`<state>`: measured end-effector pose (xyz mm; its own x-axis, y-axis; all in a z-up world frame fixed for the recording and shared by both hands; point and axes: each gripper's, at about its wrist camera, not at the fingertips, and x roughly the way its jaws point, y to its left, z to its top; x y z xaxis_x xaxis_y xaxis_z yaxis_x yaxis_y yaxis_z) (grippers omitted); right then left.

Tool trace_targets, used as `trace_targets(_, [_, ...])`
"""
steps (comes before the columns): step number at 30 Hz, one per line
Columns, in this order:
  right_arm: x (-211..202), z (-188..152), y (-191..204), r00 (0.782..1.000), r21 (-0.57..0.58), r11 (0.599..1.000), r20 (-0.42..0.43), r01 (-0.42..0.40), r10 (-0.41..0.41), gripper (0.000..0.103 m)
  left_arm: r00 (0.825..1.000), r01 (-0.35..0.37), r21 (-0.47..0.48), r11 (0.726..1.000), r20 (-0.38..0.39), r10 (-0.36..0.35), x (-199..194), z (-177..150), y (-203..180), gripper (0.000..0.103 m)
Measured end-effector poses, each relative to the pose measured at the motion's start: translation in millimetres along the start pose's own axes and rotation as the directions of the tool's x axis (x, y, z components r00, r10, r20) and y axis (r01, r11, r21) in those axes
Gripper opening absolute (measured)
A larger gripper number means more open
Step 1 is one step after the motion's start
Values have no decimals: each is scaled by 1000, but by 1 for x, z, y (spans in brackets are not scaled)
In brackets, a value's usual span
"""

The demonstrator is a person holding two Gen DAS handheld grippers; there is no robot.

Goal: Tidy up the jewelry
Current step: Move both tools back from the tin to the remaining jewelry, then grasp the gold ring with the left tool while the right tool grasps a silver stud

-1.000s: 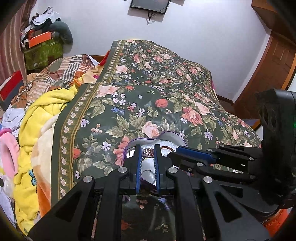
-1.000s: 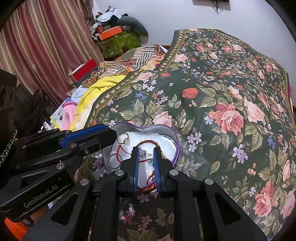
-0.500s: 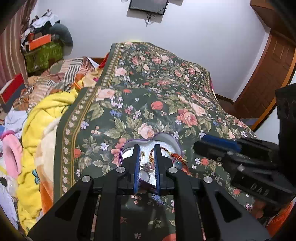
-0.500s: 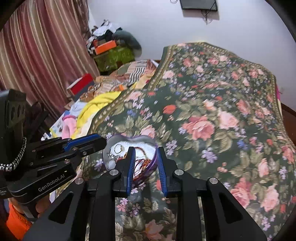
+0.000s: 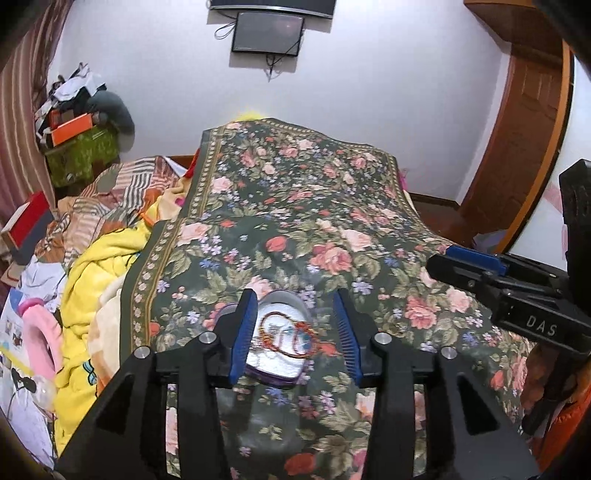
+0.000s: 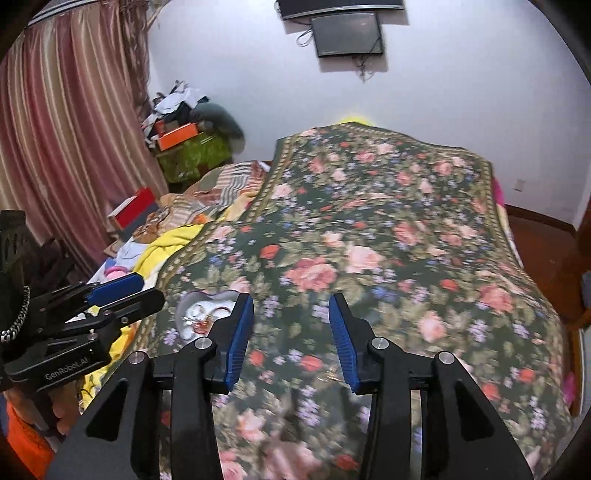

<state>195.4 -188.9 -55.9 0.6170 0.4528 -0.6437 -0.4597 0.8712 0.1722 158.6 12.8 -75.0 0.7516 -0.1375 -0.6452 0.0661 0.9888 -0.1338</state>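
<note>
A heart-shaped purple jewelry box (image 5: 275, 369) with a white lining lies open on the floral bedspread (image 5: 314, 229). Red bracelets (image 5: 286, 334) and small silver pieces lie tangled inside it. My left gripper (image 5: 297, 332) is open and empty, held above the box with the box seen between its fingers. My right gripper (image 6: 291, 334) is open and empty over bare bedspread, to the right of the box (image 6: 201, 315). The right gripper also shows in the left wrist view (image 5: 480, 266), and the left gripper shows in the right wrist view (image 6: 122, 291).
A yellow blanket (image 5: 94, 280), pink slippers (image 5: 40, 332) and loose clothes lie left of the bed. Boxes and clutter (image 5: 81, 140) stand in the far left corner by a striped curtain (image 6: 66, 140). A screen (image 5: 267, 33) hangs on the wall. A wooden door (image 5: 517, 129) is at right.
Both grippers have opened wide and pulled up and back from the box. The right gripper has swung right, off the box. The bracelets lie in the box.
</note>
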Motion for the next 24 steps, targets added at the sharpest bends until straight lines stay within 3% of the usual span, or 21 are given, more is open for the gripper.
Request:
trace_targets(12, [-12,-27,-52,996,77,994,-48,81,-78,39,993,77,84,994,-95,-69,26,-15,-57,46])
trace_targets(24, [6,-53,-77,987,101,990,-139,97,-83,39,962,133,120,984,-254,-99,94,-40,-88,46])
